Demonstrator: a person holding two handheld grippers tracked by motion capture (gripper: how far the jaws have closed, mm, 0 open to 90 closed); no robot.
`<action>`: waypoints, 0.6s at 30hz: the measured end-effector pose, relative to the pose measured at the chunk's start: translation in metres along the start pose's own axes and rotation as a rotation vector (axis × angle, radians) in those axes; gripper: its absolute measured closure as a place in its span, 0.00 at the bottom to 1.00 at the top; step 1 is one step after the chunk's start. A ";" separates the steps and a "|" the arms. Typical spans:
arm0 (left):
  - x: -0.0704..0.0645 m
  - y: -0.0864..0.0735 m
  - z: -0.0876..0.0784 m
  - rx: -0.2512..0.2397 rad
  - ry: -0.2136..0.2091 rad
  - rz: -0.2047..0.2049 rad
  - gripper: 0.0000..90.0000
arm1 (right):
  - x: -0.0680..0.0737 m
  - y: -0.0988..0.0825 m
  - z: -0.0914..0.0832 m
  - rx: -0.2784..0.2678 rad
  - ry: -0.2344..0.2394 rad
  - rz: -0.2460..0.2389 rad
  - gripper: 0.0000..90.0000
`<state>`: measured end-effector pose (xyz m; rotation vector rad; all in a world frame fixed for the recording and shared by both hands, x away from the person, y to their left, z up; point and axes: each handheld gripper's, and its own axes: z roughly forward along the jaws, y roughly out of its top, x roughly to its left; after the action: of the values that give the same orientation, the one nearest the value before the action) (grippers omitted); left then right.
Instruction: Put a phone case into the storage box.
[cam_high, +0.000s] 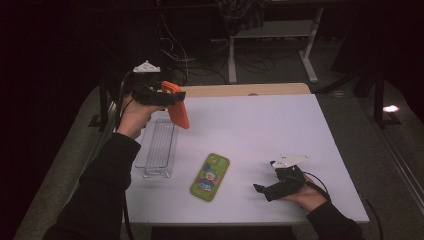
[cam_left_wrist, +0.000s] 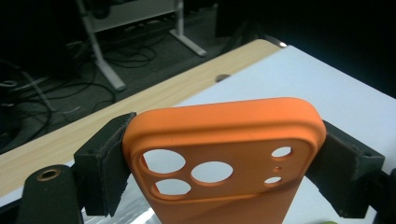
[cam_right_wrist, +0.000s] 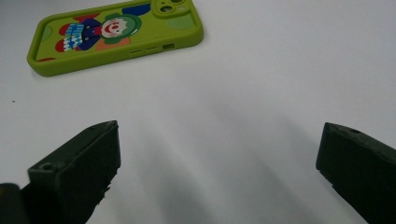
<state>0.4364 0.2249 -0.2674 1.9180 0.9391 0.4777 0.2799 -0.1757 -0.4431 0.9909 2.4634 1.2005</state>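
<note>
An orange phone case (cam_high: 177, 104) hangs in the air above the table's left side, held by its camera end. My left gripper (cam_high: 170, 96) is shut on it; in the left gripper view both pads press the sides of the orange case (cam_left_wrist: 224, 154) near its camera holes. A green phone case with a cartoon clown (cam_high: 210, 176) lies flat near the table's front middle. My right gripper (cam_high: 263, 186) rests low over the table to the right of it, jaws wide open and empty, and the green case (cam_right_wrist: 112, 35) lies ahead of it in the right gripper view.
A clear plastic tray (cam_high: 158, 148) lies on the white table (cam_high: 260, 130) at the left, below the raised orange case. A strip of wooden desk (cam_high: 240, 89) runs along the far edge. Desk legs and cables (cam_high: 235, 55) stand on the dark floor beyond.
</note>
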 end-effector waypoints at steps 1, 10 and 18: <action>0.004 0.000 -0.002 -0.003 0.012 -0.012 0.18 | 0.000 0.000 0.000 -0.003 -0.004 0.003 0.00; 0.038 -0.004 -0.005 0.021 0.157 -0.055 0.17 | -0.002 0.002 -0.002 -0.017 -0.016 0.010 0.00; 0.054 -0.006 0.019 0.056 0.236 -0.101 0.17 | -0.003 0.002 -0.003 -0.019 -0.012 0.013 0.00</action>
<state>0.4806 0.2577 -0.2847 1.8808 1.2067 0.6340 0.2819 -0.1787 -0.4403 1.0072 2.4355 1.2158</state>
